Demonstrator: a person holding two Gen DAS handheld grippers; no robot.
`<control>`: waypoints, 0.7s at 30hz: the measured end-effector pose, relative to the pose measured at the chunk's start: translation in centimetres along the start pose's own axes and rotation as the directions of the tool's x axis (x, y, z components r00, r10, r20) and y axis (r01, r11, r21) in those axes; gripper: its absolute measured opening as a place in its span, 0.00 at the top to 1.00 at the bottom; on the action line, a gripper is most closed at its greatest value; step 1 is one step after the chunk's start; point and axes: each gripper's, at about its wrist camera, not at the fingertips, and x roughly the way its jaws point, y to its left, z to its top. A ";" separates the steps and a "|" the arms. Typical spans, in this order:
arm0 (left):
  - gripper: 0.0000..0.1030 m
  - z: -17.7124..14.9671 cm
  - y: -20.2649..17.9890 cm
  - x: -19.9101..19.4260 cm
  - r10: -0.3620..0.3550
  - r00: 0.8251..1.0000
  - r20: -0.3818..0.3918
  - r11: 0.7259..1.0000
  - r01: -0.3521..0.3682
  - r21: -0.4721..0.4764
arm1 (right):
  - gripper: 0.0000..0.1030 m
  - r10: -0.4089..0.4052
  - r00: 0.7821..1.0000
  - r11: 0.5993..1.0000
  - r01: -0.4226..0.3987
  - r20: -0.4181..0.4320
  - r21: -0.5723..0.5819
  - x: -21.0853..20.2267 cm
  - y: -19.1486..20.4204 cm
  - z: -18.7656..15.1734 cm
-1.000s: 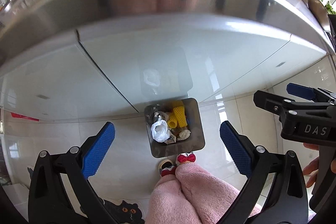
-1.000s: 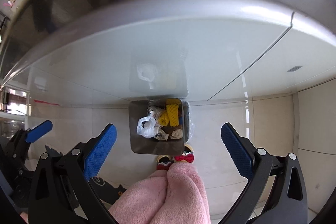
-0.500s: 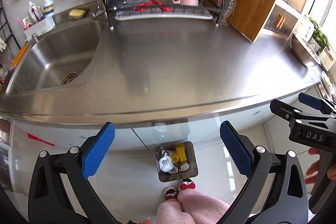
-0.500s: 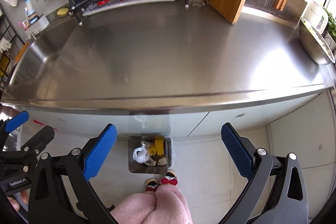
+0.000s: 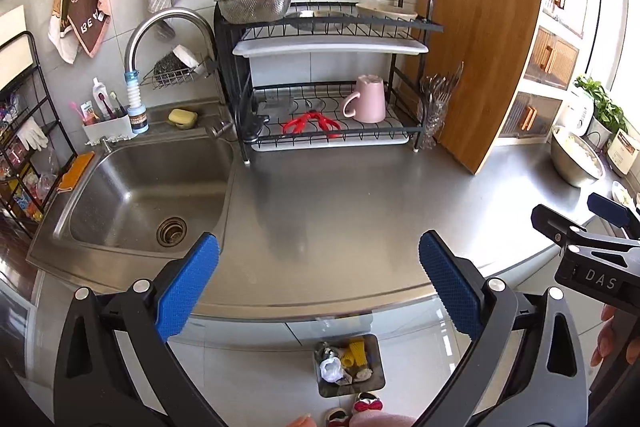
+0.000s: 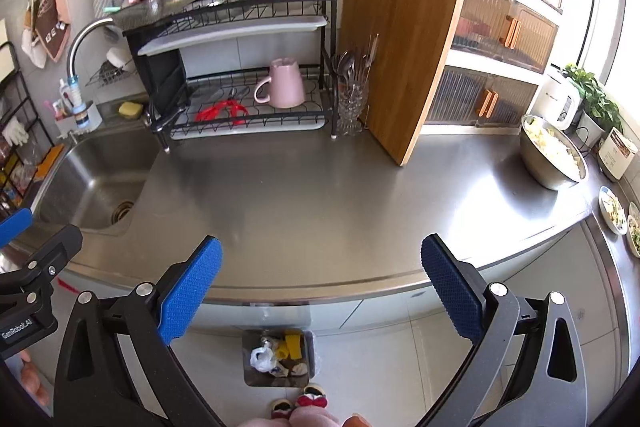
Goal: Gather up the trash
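**Fingers spread and empty, trash already in the bin: risks from here**

Fingers (image 5: 188, 291) of the left gripper (image 5: 316, 287) are held wide apart with nothing between them, and the same is seen of the right gripper (image 6: 320, 287), whose blue pads (image 6: 190, 291) are spread over the front edge of the table (image 6: 320, 187). Nothing is gripped by either.

The trash (image 5: 346, 361) is seen in the bin (image 5: 374, 385) on the floor, close against the cabinet front and just ahead of the slippers (image 6: 300, 403): a white bag, yellow foam netting and some scraps. No loose trash can be made out on the steel table surface in either view, so the collecting is judged to be finished or close to it.

Several risks are judged from this pose. If a further scan is made, clean things could be mistaken for trash: the red item (image 5: 312, 123) on the lower rack tier, or food in the steel bowl (image 6: 554, 157) at the right. A sweep toward the back could knock the leaning cutting board (image 6: 404, 27) or the cutlery glass (image 6: 352, 99). The bin looks fairly full, so anything dropped from table height could bounce out or miss. The two grippers are held near one another, and contact between them is possible if either is swung inward.
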 end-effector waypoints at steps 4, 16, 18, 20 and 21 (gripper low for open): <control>0.08 1.5 -0.1 -0.9 -0.003 1.000 0.026 1.000 0.003 -0.005 | 0.03 -0.019 0.999 1.000 0.019 0.041 0.004 -1.0 0.0 1.5; 0.08 4.8 -0.7 -2.0 0.017 0.996 0.085 1.000 -0.016 -0.005 | 0.03 0.013 0.994 1.000 -0.012 0.107 -0.009 -3.2 0.5 5.4; 0.08 5.1 -0.8 -2.1 0.013 0.996 0.092 1.000 -0.012 -0.008 | 0.03 0.017 0.993 1.000 -0.017 0.120 0.000 -3.6 0.4 5.9; 0.08 5.4 -0.7 -2.2 0.011 0.995 0.095 1.000 -0.010 -0.010 | 0.03 0.036 0.993 0.999 -0.037 0.117 0.012 -3.7 0.3 6.4; 0.08 5.5 -0.7 -2.3 0.010 0.995 0.097 1.000 -0.009 -0.012 | 0.03 0.044 0.992 0.999 -0.045 0.116 0.012 -3.7 0.3 6.6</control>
